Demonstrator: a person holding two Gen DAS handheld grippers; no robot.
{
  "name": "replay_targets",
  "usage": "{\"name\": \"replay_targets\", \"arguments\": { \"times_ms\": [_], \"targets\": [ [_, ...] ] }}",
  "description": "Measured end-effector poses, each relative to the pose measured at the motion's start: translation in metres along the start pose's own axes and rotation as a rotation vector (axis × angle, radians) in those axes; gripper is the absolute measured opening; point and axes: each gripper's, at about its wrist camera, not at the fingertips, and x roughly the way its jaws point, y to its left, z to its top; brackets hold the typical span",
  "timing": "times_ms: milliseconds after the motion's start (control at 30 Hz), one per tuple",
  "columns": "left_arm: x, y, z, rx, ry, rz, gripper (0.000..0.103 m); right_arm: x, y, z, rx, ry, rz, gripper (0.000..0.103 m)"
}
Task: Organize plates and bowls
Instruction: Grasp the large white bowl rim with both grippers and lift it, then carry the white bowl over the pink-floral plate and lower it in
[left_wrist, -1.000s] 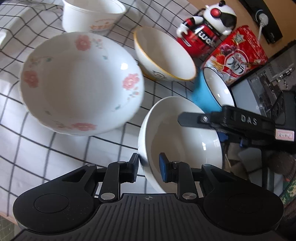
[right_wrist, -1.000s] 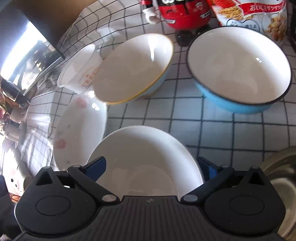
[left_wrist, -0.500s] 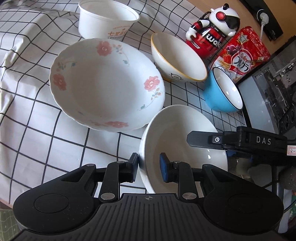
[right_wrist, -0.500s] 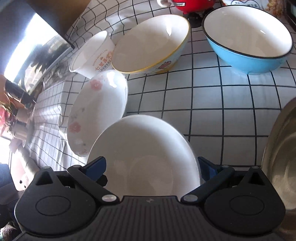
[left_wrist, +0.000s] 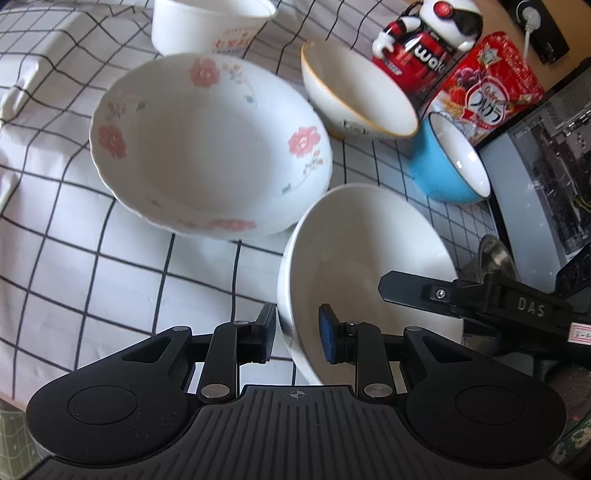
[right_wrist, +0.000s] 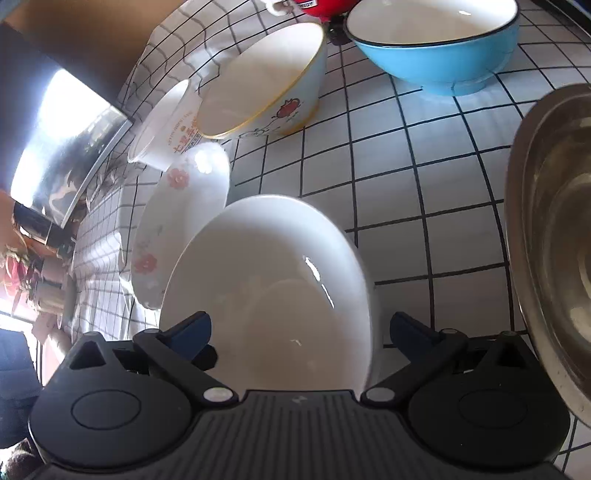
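My left gripper (left_wrist: 297, 334) is shut on the near rim of a plain white bowl (left_wrist: 369, 258), which stands tilted over the checked cloth. In the right wrist view the same white bowl (right_wrist: 273, 280) fills the gap between the wide jaws of my right gripper (right_wrist: 301, 326), which is open and astride it. One of the right gripper's fingers (left_wrist: 410, 290) reaches over the bowl's right side. Left of it lies a flowered dish (left_wrist: 210, 147) (right_wrist: 177, 229). Behind stand a yellow-rimmed bowl (left_wrist: 354, 96) (right_wrist: 266, 85) and a blue bowl (left_wrist: 443, 162) (right_wrist: 443, 48).
A white paper cup (left_wrist: 207, 26) (right_wrist: 166, 129) stands at the back left. A toy robot (left_wrist: 424, 40) and a red cereal bag (left_wrist: 487, 88) line the back. A steel bowl (right_wrist: 554, 240) sits close on the right. The cloth (left_wrist: 92, 277) drops off at the left.
My right gripper has sunk and rolled around the white bowl, which now looks larger, and the steel bowl has come into view on the right. The left grip on the rim is unchanged.
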Motion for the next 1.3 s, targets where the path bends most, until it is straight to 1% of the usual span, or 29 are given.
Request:
{"name": "replay_targets", "arguments": {
  "times_ms": [133,267,433,533,700,833,900,967,1033,1100,1233,1267,1300],
  "targets": [
    [0.006,0.001,-0.003,-0.016,0.013,0.005,0.028,0.001,0.002,-0.001,-0.060,0.021,0.002,0.103],
    [0.010,0.002,-0.005,-0.032,0.025,0.018,0.028,-0.001,-0.004,0.000,-0.025,0.021,0.023,0.103],
    [0.011,0.004,-0.007,-0.047,0.018,0.017,0.027,0.000,-0.002,0.001,-0.047,0.040,0.019,0.103],
    [0.011,0.003,-0.008,-0.044,0.004,0.011,0.027,0.002,0.001,0.001,-0.062,0.045,0.002,0.103],
    [0.014,-0.006,-0.012,0.003,-0.041,0.017,0.028,0.007,0.012,-0.001,-0.205,0.089,-0.020,0.103],
    [0.014,-0.006,-0.014,-0.006,-0.059,0.024,0.028,0.008,0.018,-0.004,-0.301,0.103,-0.028,0.103],
    [0.014,-0.006,-0.014,-0.006,-0.058,0.023,0.027,0.005,0.018,0.000,-0.314,0.094,-0.026,0.089],
    [0.014,-0.005,-0.014,-0.007,-0.057,0.024,0.025,0.003,0.015,0.008,-0.310,0.080,-0.030,0.084],
    [0.014,-0.003,-0.014,-0.029,-0.057,0.025,0.021,0.004,0.012,0.018,-0.296,0.079,-0.032,0.079],
    [0.014,0.000,-0.014,-0.058,-0.056,0.014,0.020,0.006,0.009,0.023,-0.296,0.104,-0.022,0.070],
    [0.014,0.000,-0.013,-0.080,-0.046,0.016,0.020,0.005,0.009,0.027,-0.312,0.119,-0.026,0.061],
    [0.014,0.000,-0.012,-0.084,-0.041,0.021,0.020,0.005,0.009,0.027,-0.316,0.120,-0.031,0.057],
    [0.014,0.000,-0.012,-0.092,-0.034,0.025,0.020,0.005,0.009,0.027,-0.323,0.121,-0.042,0.051]
  ]
}}
